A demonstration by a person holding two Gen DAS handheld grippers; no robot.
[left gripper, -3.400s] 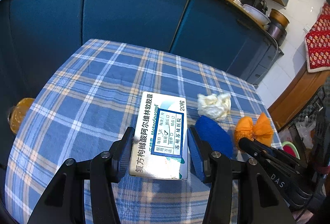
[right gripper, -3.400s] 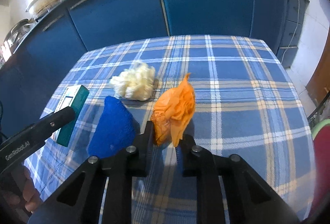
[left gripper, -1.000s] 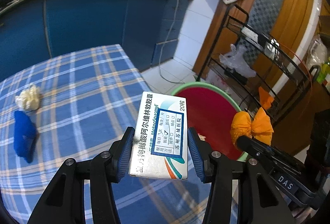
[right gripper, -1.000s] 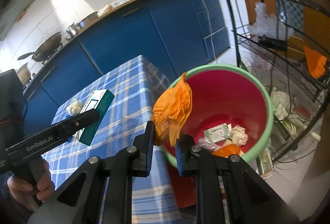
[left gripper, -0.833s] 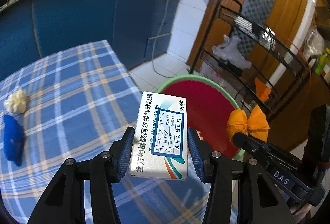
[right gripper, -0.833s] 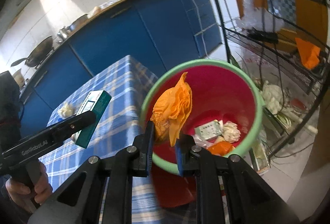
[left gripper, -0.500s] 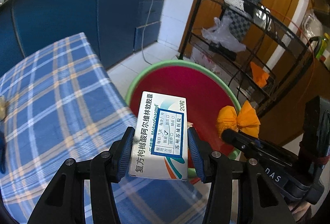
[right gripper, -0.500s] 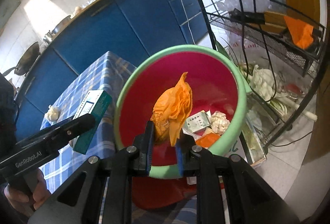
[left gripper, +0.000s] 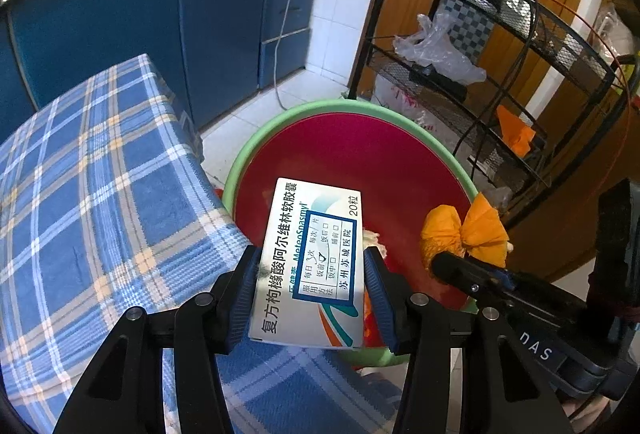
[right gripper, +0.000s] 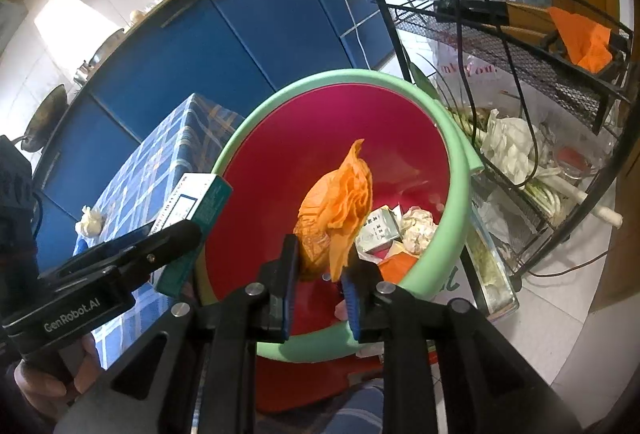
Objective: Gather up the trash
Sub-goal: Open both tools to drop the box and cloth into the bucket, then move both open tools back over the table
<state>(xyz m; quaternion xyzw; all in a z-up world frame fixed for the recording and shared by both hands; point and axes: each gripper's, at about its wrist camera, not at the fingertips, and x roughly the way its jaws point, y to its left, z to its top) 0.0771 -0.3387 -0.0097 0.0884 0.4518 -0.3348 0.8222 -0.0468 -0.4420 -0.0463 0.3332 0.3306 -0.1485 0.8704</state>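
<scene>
Where right view looks in, bin (right gripper: 460, 170) holds trash (right gripper: 416, 230)

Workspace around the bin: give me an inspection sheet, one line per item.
Surface: table with blue plaid cloth, its corner beside the bin.
Job's things: medicine box in the left tool, over the bin's near rim; orange wrapper in the right tool, over the bin's opening; red bin with green rim on the floor, already holding a small box and crumpled paper.
Clutter: white wad on the table.
Grippers: left tool shut on the medicine box; right tool shut on the orange wrapper.
Cables: white cord down the blue cabinets; dark wires on the rack.
Surroundings: black wire rack with plastic bags, tiled floor.
</scene>
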